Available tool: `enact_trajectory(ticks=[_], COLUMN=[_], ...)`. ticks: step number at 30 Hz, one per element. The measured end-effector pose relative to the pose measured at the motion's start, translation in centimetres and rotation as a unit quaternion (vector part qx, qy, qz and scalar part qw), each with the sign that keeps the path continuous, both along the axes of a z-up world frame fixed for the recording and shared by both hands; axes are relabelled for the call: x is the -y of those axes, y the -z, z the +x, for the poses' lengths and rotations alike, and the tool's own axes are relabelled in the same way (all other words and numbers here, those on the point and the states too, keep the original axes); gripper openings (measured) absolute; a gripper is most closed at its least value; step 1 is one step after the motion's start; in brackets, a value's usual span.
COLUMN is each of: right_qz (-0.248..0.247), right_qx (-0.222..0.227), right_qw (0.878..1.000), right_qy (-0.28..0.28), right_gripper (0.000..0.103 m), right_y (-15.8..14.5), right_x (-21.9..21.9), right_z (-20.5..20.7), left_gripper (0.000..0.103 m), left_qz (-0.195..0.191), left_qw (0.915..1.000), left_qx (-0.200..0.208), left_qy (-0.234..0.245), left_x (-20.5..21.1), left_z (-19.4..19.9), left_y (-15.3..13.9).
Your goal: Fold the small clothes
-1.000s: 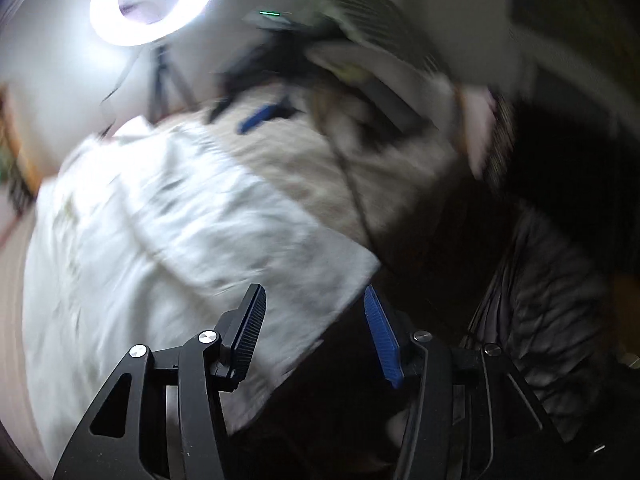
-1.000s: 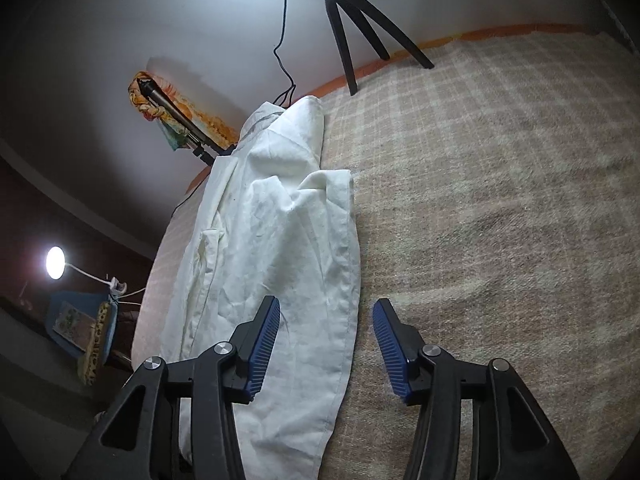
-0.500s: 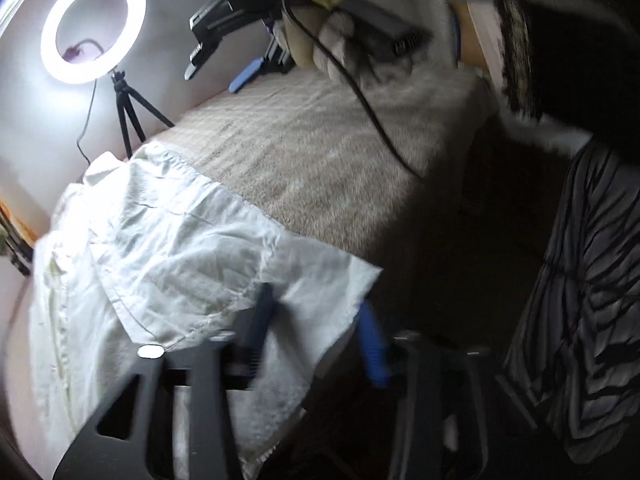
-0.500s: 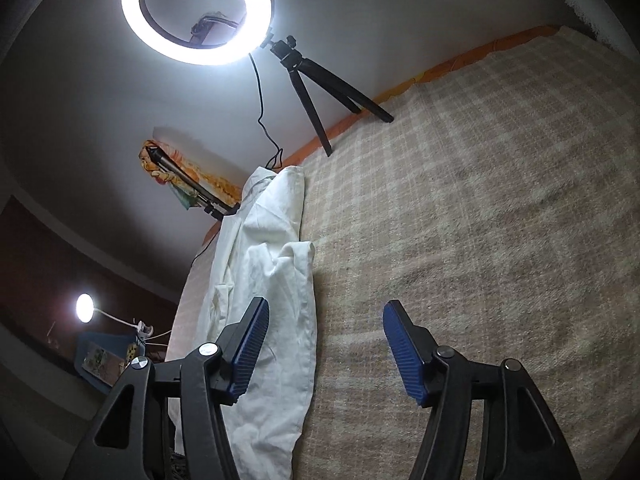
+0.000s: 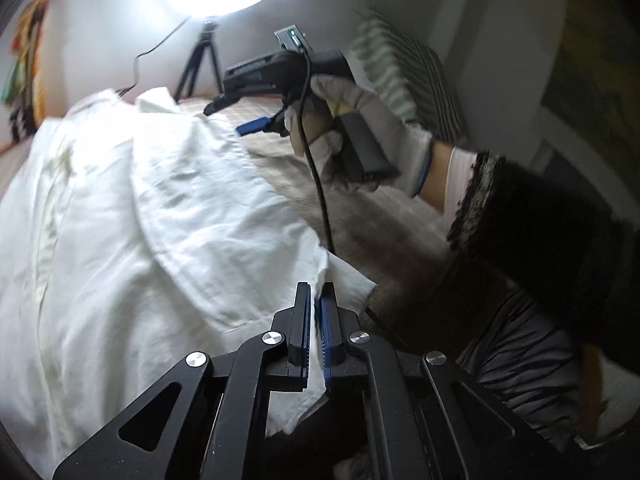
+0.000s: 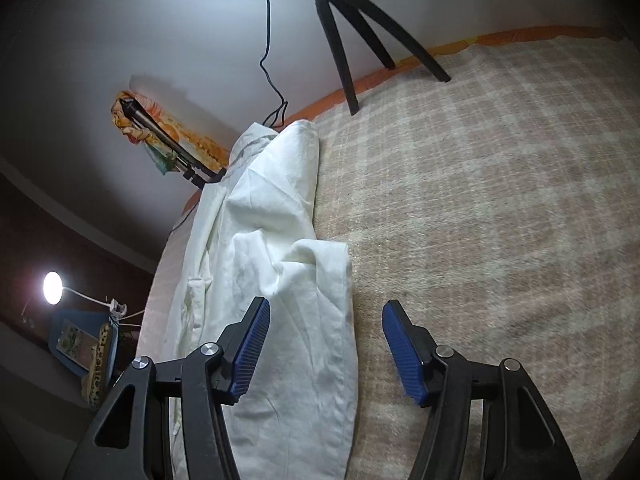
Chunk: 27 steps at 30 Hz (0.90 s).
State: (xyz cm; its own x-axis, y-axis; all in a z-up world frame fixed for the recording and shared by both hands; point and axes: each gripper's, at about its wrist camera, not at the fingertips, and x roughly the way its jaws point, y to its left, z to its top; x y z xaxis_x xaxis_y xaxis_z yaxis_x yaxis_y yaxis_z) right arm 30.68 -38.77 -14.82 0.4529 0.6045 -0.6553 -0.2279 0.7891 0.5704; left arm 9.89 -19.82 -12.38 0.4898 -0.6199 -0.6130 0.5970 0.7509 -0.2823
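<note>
The checked blanket (image 6: 500,220) spreads under everything. On it, along its left part, your white shirt (image 6: 288,280) lies lengthwise, reaching toward the ring light tripod (image 6: 348,32) at the blanket's far edge. Your left gripper (image 5: 316,300) pinches the shirt's near corner. Your right gripper (image 6: 326,320) hovers spread wide above the shirt's right edge.
</note>
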Motion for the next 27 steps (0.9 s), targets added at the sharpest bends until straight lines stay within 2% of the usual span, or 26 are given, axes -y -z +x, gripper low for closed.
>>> enact_trajectory(ticks=[1,3,4,5,6,8,11,14,16,17,20,24,26,27], right_qz=[-0.007,-0.016,-0.024,-0.036,-0.047,-0.056,-0.062,-0.06,-0.055,-0.057,-0.058,-0.059,-0.059,-0.061], right_qx=[-0.003,-0.009,-0.011,-0.009,-0.007,-0.007,-0.013,-0.021,-0.027,-0.028,-0.034,-0.034,-0.035,-0.034], right_qw=[1.0,1.0,0.999,0.999,0.999,0.998,0.998,0.998,0.998,0.998,0.998,0.998,0.998,0.998], right_qy=[-0.006,-0.018,-0.022,-0.021,-0.021,-0.023,-0.022,-0.022,-0.02,-0.015,-0.005,-0.003,-0.004,-0.004], right_gripper=[0.058,0.036,0.035,0.029,0.018,0.012,0.011,0.011,0.011,0.011,0.011,0.011,0.011,0.011], right_y=[0.3,0.9,1.0,1.0,1.0,0.7,0.1,-0.1,0.1,0.1,0.5,0.6,0.7,0.7], right_x=[-0.6,-1.9,-2.4,-2.8,-3.2,-3.6,-3.5,-2.7,-2.0,-1.6,-0.7,-0.2,-0.1,-0.2], right_z=[0.3,0.8,0.9,0.9,1.0,1.0,1.0,1.0,0.9,0.9,0.9,1.1,1.2,1.2], left_gripper=[0.003,0.003,0.003,0.003,0.003,0.003,0.004,0.018,0.031,0.033,0.033,0.034,0.034,0.024], left_qz=[-0.006,-0.012,-0.012,-0.011,-0.011,0.001,0.033,0.077,0.104,0.116,0.138,0.164,0.162,0.155], left_qw=[1.0,0.9998,0.9998,0.9998,0.9998,1.0,0.9989,0.9941,0.9902,0.9884,0.9844,0.975,0.9735,0.9756], left_qx=[-0.004,-0.009,-0.01,-0.011,-0.011,0.001,0.029,0.067,0.085,0.09,0.102,0.144,0.153,0.146], left_qy=[-0.006,-0.012,-0.013,-0.015,-0.013,-0.006,0.016,0.035,0.039,0.039,0.036,0.045,0.052,0.052], left_x=[-0.4,-0.9,-1.0,-1.1,-0.9,-0.4,1.6,3.8,4.8,5.5,6.8,8.6,8.9,8.8], left_z=[0.0,-0.3,-0.6,-0.5,-0.8,-1.3,-1.8,-2.7,-2.9,-2.8,-2.5,-2.6,-2.3,-1.7], left_y=[0.1,0.3,0.4,0.5,0.6,1.1,1.4,2.0,2.5,2.8,3.5,4.1,4.1,4.0])
